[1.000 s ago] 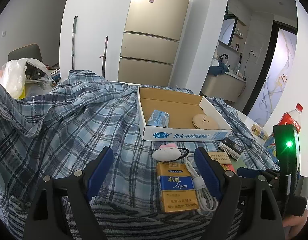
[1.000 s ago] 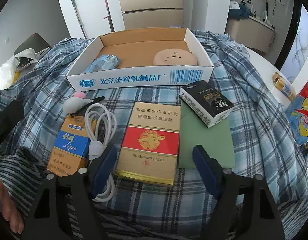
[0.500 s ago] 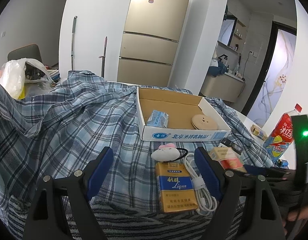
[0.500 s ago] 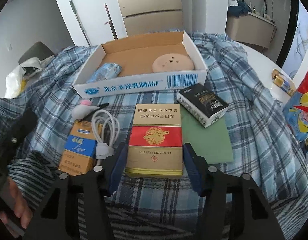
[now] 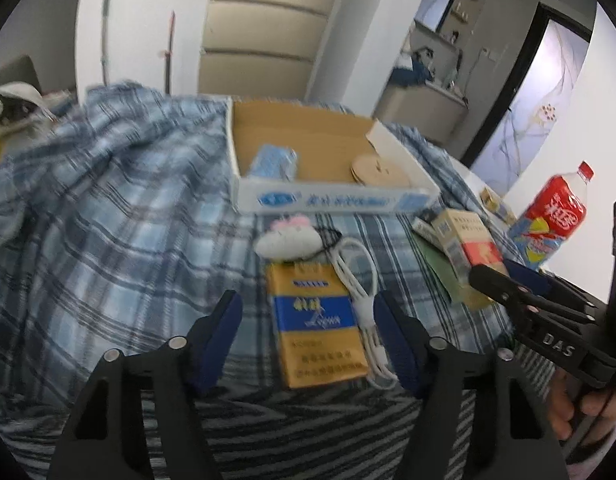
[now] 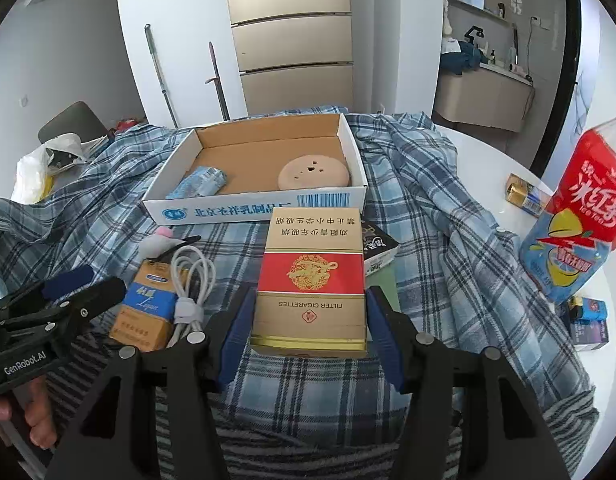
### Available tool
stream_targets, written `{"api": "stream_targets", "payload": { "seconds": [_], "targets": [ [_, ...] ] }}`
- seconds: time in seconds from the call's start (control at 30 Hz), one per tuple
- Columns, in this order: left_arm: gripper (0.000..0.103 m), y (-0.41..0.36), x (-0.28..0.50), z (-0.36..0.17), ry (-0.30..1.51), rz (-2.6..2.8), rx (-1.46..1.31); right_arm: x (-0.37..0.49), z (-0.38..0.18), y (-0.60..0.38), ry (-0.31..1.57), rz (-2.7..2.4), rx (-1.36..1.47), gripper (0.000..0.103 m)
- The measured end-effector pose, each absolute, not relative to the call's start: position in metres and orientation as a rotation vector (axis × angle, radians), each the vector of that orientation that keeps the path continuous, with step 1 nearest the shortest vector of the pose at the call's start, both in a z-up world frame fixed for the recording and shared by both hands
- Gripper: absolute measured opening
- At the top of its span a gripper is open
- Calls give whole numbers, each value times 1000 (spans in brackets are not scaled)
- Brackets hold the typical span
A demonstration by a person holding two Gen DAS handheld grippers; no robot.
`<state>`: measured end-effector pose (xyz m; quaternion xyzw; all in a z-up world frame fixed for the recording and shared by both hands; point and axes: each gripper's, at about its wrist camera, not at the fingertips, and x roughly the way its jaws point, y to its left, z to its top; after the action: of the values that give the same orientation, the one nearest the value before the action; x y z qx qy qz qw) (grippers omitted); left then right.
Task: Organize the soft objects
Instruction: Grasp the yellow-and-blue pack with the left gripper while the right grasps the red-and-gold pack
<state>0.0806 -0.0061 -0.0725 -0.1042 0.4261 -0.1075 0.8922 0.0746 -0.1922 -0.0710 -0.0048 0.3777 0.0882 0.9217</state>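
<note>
My right gripper (image 6: 310,320) is shut on a red-and-gold cigarette pack (image 6: 312,272) and holds it raised above the plaid cloth (image 6: 448,248). From the left wrist view this right gripper (image 5: 508,280) and its pack (image 5: 464,248) show at the right. My left gripper (image 5: 308,320) points down at a yellow-and-blue pack (image 5: 316,316) and a coiled white cable (image 5: 360,276). Its jaws are closing with both between them, and the pads stand off the pack. A white plush hair tie (image 5: 288,238) lies just beyond. The cardboard box (image 5: 328,196) holds a blue tissue pack (image 5: 274,162) and a beige disc (image 5: 378,168).
A black pack (image 6: 378,246) and a green sheet (image 6: 382,284) lie under the lifted pack. A red drink bottle (image 6: 580,216) stands on the white table at the right, with small boxes (image 6: 588,320) near it. A plastic bag (image 6: 40,172) sits far left.
The right gripper closed on the red-and-gold pack and lifted it off the cloth. The left gripper tipped down toward the yellow-and-blue pack and its jaws narrowed.
</note>
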Motion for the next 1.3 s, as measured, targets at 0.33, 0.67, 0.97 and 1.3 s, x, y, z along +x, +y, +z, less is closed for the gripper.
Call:
{"api": "stream_targets", "payload": {
  "seconds": [0.33, 0.67, 0.97, 1.3],
  "targets": [
    [70, -27, 92, -91, 992, -214, -143, 77, -89, -193, 790, 229, 9, 55],
    [56, -27, 91, -93, 983, -194, -122, 79, -93, -193, 802, 221, 7, 56],
    [43, -21, 90, -91, 973, -173, -134, 80, -96, -192, 809, 200, -9, 56],
    [49, -24, 90, -92, 978, -187, -131, 82, -98, -188, 819, 175, -40, 56]
  ]
}}
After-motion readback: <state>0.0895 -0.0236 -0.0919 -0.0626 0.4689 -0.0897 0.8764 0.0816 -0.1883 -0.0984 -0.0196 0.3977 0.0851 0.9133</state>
